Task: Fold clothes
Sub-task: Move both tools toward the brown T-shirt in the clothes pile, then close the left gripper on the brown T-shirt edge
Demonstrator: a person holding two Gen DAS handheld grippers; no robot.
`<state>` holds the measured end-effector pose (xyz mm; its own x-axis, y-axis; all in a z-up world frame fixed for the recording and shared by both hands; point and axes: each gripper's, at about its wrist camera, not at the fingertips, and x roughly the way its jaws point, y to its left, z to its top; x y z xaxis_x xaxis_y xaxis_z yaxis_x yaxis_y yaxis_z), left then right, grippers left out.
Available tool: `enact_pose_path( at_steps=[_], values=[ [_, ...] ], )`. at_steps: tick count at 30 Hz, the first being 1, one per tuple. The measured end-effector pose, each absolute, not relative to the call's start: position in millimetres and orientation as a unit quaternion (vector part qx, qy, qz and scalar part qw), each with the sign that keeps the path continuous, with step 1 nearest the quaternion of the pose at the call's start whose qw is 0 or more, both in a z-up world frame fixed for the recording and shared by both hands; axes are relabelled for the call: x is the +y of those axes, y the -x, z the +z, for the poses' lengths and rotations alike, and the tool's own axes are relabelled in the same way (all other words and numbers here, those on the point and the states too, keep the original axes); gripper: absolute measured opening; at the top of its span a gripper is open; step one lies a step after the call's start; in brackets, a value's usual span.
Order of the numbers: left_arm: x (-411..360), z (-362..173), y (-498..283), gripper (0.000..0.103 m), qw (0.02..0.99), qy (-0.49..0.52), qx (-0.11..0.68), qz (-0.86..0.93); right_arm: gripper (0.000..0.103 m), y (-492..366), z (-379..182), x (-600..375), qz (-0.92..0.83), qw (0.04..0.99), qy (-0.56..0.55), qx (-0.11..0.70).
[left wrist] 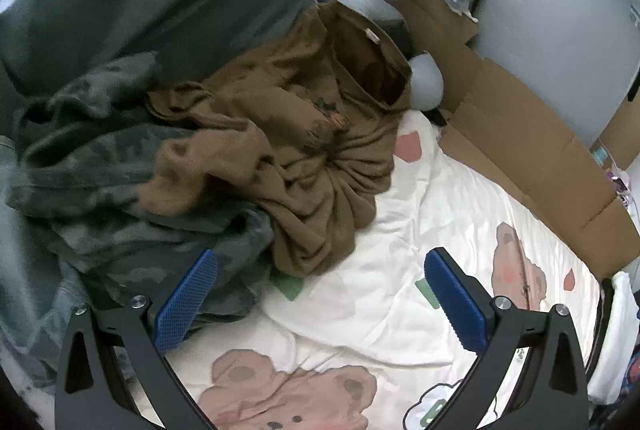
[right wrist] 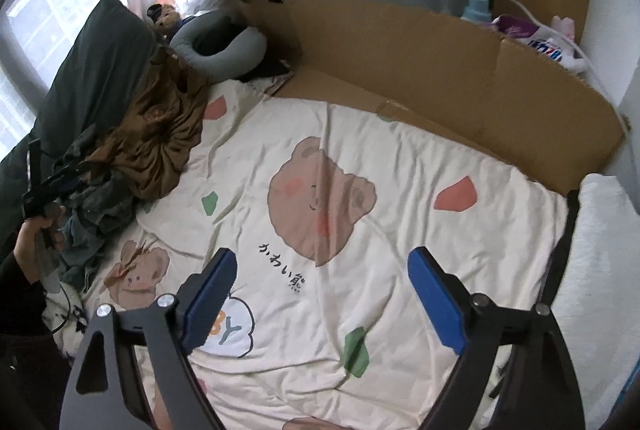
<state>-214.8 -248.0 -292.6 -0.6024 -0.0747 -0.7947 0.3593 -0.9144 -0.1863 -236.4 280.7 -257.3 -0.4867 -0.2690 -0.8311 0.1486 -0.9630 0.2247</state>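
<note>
Reaching for the brown garment [left wrist: 280,150] comes first: it lies crumpled on the bed [left wrist: 400,310] atop a grey-green pile [left wrist: 120,170]. Both the left hand-held gripper [left wrist: 320,294] and right hand-held gripper [right wrist: 320,294] gape wide, empty. Pinch one hem, perhaps the nearest edge. No container is in clear view.

Bedsheet [right wrist: 420,190] — "かわいい熊" by the bear; "BY" on a cloud.

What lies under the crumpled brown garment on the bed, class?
The brown garment lies partly on a grey-green patterned garment and partly on the bear-print cover. What else is beneath its bunched folds is hidden.
</note>
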Motion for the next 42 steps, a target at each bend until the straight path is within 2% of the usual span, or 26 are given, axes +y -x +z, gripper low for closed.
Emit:
enact_pose_path(
  at_steps=[10,23,31,32,34,42],
  values=[
    [-221,-349,235,0.103,0.106,-0.429,0.187,-0.878,0.087,234,-300,267,-0.847,0.155,-0.506,-0.052],
    [-213,-400,253,0.103,0.121,-0.428,0.133,-0.886,0.087,223,-342,261,-0.829,0.154,-0.535,-0.049],
    [-234,-421,255,0.103,0.132,-0.428,0.197,-0.872,0.087,220,-352,257,-0.819,0.159,-0.550,-0.044],
    [-237,-423,255,0.102,0.134,-0.429,0.201,-0.871,0.087,220,-352,255,-0.818,0.160,-0.550,-0.042],
    [-240,-428,258,0.089,0.138,-0.435,0.201,-0.867,0.087,221,-354,253,-0.816,0.163,-0.553,-0.041],
    [-236,-445,274,0.088,0.160,-0.462,0.163,-0.857,0.087,221,-359,249,-0.810,0.165,-0.561,-0.039]
  ],
)
